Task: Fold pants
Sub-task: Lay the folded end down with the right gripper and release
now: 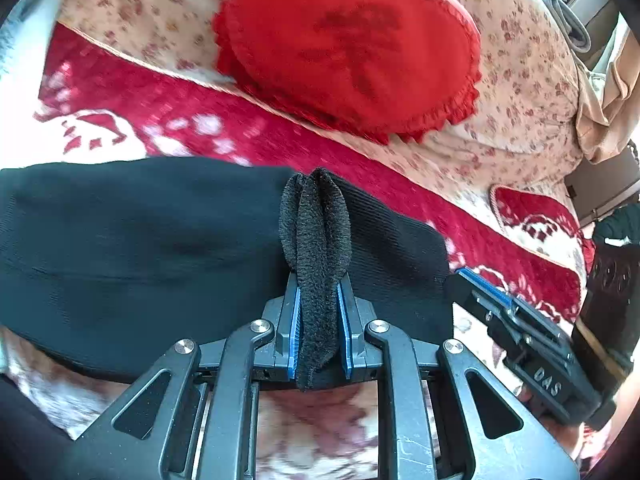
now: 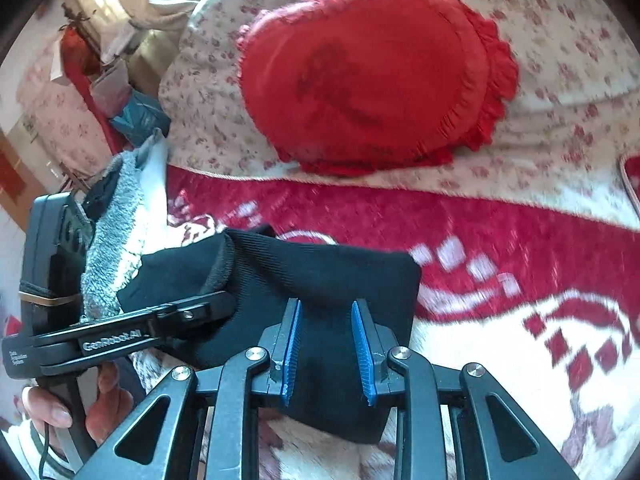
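Observation:
The black pants lie folded on a red and white blanket. My left gripper is shut on a fuzzy bunched edge of the pants. In the right wrist view the pants lie under my right gripper, whose blue pads stand apart with nothing between them. The left gripper shows at the left, clamped on the pants edge. The right gripper shows at the right of the left wrist view, at the pants' right edge.
A red frilled cushion lies on a floral quilt beyond the blanket. A grey fuzzy cloth lies left of the pants. Furniture and clutter stand at the far left.

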{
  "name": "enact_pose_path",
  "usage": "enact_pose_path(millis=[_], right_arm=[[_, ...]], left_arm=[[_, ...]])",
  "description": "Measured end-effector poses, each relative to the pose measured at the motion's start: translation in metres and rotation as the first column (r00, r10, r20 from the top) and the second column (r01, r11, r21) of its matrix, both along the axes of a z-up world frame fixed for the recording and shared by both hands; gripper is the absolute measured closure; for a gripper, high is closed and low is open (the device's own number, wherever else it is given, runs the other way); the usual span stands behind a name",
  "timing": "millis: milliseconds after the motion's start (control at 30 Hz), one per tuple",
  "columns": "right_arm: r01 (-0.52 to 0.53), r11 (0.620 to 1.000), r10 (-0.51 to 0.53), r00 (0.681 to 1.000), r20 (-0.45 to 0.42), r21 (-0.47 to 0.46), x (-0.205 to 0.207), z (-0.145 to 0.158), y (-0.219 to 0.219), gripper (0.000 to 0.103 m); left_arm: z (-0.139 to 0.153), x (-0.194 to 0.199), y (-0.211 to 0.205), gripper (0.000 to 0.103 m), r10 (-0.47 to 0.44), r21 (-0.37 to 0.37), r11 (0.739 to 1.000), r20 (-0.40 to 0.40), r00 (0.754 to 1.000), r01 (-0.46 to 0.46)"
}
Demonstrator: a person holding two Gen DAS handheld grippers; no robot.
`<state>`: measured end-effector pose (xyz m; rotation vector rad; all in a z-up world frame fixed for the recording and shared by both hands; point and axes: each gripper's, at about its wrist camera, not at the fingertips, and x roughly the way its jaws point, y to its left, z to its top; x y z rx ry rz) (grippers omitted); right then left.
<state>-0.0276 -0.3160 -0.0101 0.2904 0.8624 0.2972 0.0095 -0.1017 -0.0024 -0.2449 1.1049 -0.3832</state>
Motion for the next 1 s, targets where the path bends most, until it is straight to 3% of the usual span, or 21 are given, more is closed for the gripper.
enact_pose_path(millis=[167, 233, 333, 633, 867, 933, 1000], right_arm=[[-0.017, 0.999, 0.016, 0.999, -0.029, -0.038, 0.028, -0.019, 0.024, 0.078], [-0.017, 0.998, 0.014, 0.998, -0.062, -0.052, 0.04, -0.039, 0.032, 0.078], [-0.027, 0.995, 0.023, 0.999, -0.036, -0.098, 0.042, -0.038, 0.038, 0.078], [-0.056, 0.987, 0.052, 0.998, -0.032, -0.152, 0.006, -0.012, 0.03, 0.078], [-0.078, 0.981, 0.069, 0.996, -0.06, -0.178, -0.014, -0.021, 0.038, 0.078], [-0.091, 0.976, 0.08, 0.995, -0.065, -0.196, -0.014, -0.025, 0.043, 0.078], [-0.104, 0.975, 0.09, 0.993, -0.077, -0.197, -0.013, -0.032, 0.048, 0.078]], left_arm=[[-0.033, 0.004, 0.013, 0.088, 0.038, 0.023, 0.999, -0.079, 0.996, -0.037], [-0.035, 0.003, 0.013, 0.088, 0.043, 0.021, 0.999, -0.065, 0.997, -0.041], [-0.028, 0.0, 0.01, 0.085, 0.025, 0.052, 0.998, -0.047, 0.999, -0.022], [-0.002, -0.008, 0.017, 0.084, 0.043, 0.094, 0.995, 0.022, 0.999, -0.045], [-0.019, 0.001, 0.0, 0.084, 0.036, 0.131, 0.991, 0.001, 0.999, -0.036], [-0.027, 0.004, -0.002, 0.076, 0.04, 0.141, 0.989, -0.004, 0.999, -0.039], [-0.03, 0.005, -0.001, 0.075, 0.046, 0.142, 0.989, -0.006, 0.999, -0.045]])
